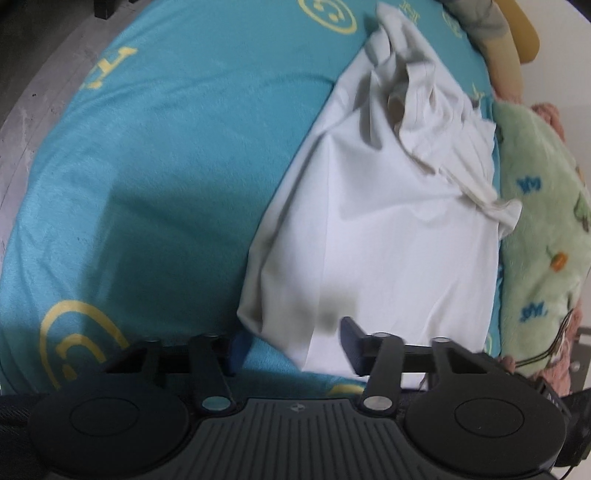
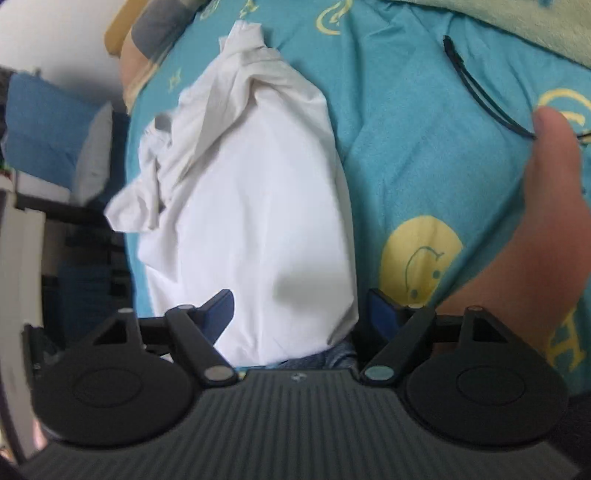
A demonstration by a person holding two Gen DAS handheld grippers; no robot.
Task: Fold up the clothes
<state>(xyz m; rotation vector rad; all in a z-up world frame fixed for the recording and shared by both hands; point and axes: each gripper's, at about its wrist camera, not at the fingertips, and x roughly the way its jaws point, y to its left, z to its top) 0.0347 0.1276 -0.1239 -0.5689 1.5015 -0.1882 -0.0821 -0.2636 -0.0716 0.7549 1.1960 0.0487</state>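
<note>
A white garment (image 1: 388, 229) lies on a teal bed sheet (image 1: 166, 166), folded lengthwise into a long strip with its far end bunched and crumpled. My left gripper (image 1: 295, 343) is open just above its near hem, the fingers straddling the near left corner. In the right wrist view the same white garment (image 2: 251, 221) lies lengthwise ahead. My right gripper (image 2: 299, 306) is open over the near hem, with one finger over the cloth and the other beside its right edge. Neither gripper holds anything.
A green plush blanket (image 1: 543, 221) lies right of the garment. Pillows (image 1: 491, 29) lie at the far end. A black cord (image 2: 476, 92) crosses the teal sheet (image 2: 424, 147). A bare hand (image 2: 546, 229) is at the right. The bed edge and grey floor (image 1: 33, 92) are to the left.
</note>
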